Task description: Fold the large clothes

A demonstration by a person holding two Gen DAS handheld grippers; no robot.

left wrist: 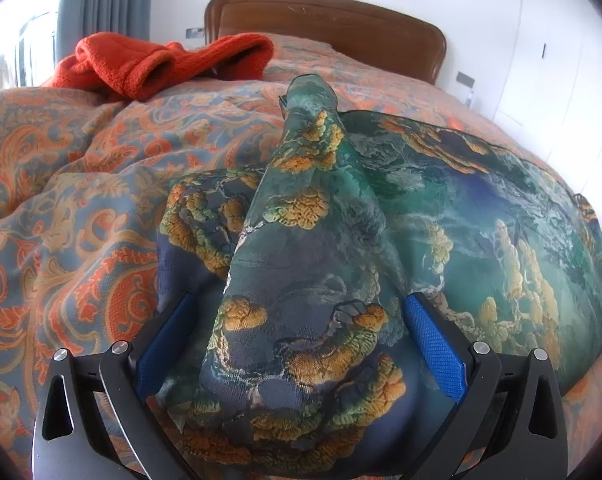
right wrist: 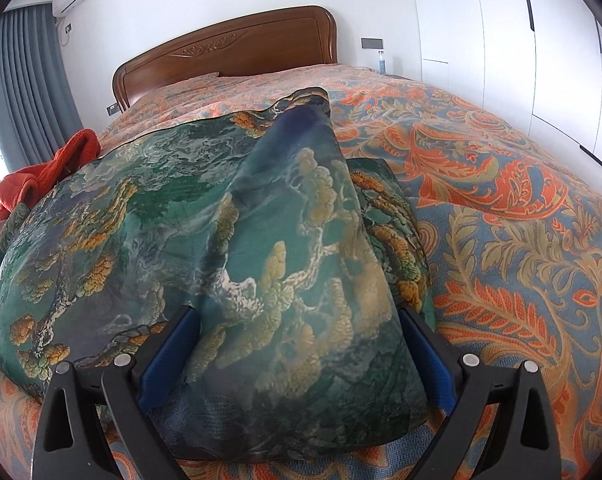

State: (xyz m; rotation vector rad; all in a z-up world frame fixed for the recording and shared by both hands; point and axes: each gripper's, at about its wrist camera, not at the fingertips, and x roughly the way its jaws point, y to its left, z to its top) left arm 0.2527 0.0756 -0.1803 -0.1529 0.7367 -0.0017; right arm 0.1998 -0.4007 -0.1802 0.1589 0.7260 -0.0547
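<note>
A large silky garment (left wrist: 461,208) printed in green, blue and orange lies spread on the bed, and the right wrist view shows it too (right wrist: 141,200). A raised fold of it (left wrist: 309,152) runs away from me between the wide-apart blue pads of my left gripper (left wrist: 301,298), which stands open over the cloth. On the garment's other side a similar raised fold (right wrist: 301,184) lies between the pads of my right gripper (right wrist: 297,312), also open. Neither pair of pads pinches the fabric. The cloth hides the lower parts of the fingers.
The garment rests on an orange and blue paisley bedspread (left wrist: 61,200) (right wrist: 501,220). A red knitted sweater (left wrist: 161,64) (right wrist: 33,176) lies crumpled towards the head of the bed. Behind are a wooden headboard (right wrist: 229,48), grey curtains (right wrist: 29,80) and white wardrobe doors (right wrist: 501,40).
</note>
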